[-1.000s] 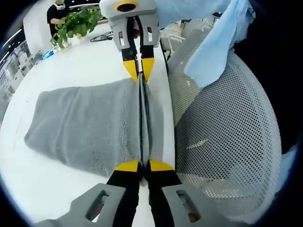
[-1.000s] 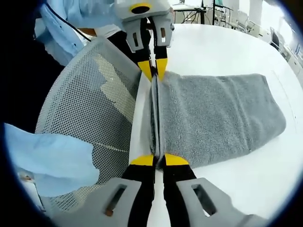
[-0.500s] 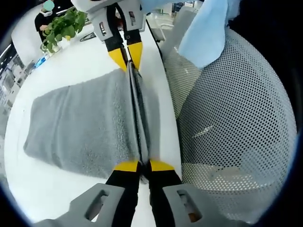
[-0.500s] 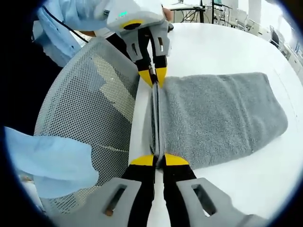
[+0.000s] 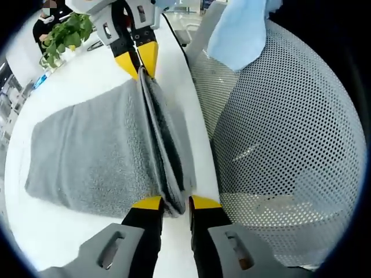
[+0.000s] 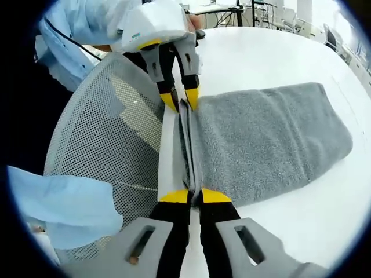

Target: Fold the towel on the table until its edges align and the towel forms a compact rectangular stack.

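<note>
while pinched in the right gripper (image 6: 194,196), towel (image 5: 87,150) edge between parted left gripper (image 5: 175,202) tips

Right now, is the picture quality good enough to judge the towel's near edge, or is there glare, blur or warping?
Left gripper view: towel pile sharp, even light, no glare; fisheye bulges the mesh chair back. Right gripper view: towel equally crisp; white table bright and near featureless; the straight table edge bows.

i can't see the towel (image 5: 87,150) corner between the left gripper (image 5: 175,202) tips. the plant (image 5: 64,36) at upper left is cut off, and the person (image 6: 87,26) is cropped at the top edge.
</note>
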`<state>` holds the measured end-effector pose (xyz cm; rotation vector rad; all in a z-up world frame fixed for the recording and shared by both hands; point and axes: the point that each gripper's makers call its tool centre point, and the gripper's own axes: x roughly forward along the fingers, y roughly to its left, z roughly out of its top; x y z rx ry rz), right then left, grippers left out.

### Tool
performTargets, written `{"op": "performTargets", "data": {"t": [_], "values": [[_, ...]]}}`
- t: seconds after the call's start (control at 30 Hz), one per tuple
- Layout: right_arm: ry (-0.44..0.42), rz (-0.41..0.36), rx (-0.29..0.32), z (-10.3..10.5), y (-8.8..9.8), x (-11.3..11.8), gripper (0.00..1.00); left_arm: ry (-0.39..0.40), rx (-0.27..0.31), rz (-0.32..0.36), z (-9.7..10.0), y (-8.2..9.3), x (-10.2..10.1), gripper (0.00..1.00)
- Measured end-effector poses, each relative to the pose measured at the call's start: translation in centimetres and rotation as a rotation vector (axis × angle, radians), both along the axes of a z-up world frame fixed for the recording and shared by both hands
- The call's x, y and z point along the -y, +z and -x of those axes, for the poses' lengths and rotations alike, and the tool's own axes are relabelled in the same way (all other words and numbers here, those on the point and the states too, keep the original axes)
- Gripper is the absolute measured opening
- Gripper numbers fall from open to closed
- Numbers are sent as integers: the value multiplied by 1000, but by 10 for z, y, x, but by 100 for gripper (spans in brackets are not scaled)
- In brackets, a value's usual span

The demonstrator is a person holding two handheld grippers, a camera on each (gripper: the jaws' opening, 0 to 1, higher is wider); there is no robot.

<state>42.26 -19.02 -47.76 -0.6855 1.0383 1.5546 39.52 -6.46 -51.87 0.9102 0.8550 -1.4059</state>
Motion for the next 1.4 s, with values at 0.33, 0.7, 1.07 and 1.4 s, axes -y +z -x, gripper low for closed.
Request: {"op": "performTargets", "data": {"t": [0.33, 0.7, 1.07, 1.4], "values": [[-24, -1, -22, -1, 1, -1, 3, -33, 38, -7, -7, -3, 0, 11], [-27, 0, -16, 0, 1, 0, 3, 23, 11, -2, -7, 0, 2, 5], [-31, -3, -16, -1, 3, 1, 3, 105, -52, 24, -8, 11, 2, 1], [-43, -22, -8, -3, 13, 4, 3, 132, -66, 57, -8, 26, 3, 1]]}}
